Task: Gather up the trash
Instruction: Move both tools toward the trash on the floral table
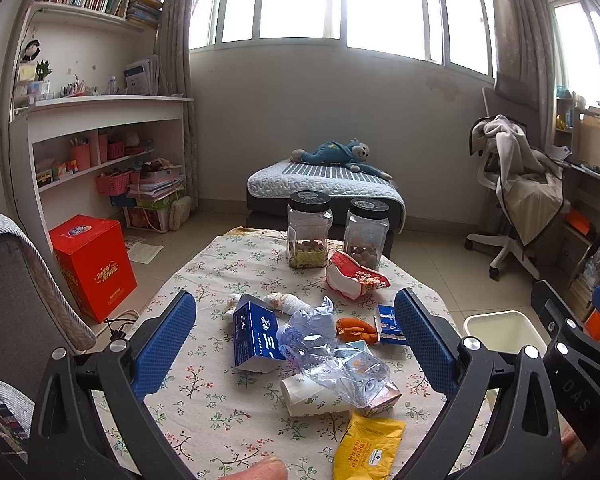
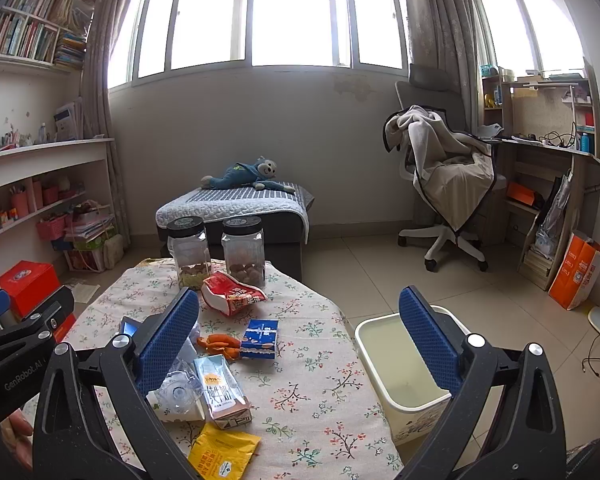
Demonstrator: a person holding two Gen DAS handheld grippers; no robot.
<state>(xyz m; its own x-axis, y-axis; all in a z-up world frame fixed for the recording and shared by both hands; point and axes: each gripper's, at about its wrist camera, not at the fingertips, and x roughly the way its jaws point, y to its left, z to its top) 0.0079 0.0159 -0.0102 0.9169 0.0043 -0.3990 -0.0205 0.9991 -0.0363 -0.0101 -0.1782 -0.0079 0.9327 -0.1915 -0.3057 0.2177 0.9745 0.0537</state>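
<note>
Trash lies on the floral tablecloth (image 1: 204,400): a crushed clear plastic bottle (image 1: 336,360), a blue carton (image 1: 256,336), a paper cup (image 1: 308,396), a yellow packet (image 1: 368,448), orange peel (image 1: 356,330), a small blue box (image 2: 260,338), a red snack bag (image 1: 354,276) and a milk carton (image 2: 222,392). A cream bin (image 2: 404,372) stands on the floor right of the table. My left gripper (image 1: 296,336) is open above the bottle pile. My right gripper (image 2: 300,340) is open and empty over the table's right edge.
Two clear jars with black lids (image 1: 309,236) (image 1: 366,236) stand at the table's far end. A low bed with a blue plush (image 1: 340,156) is behind. A red box (image 1: 92,264) sits on the floor at left, an office chair (image 2: 448,184) at right.
</note>
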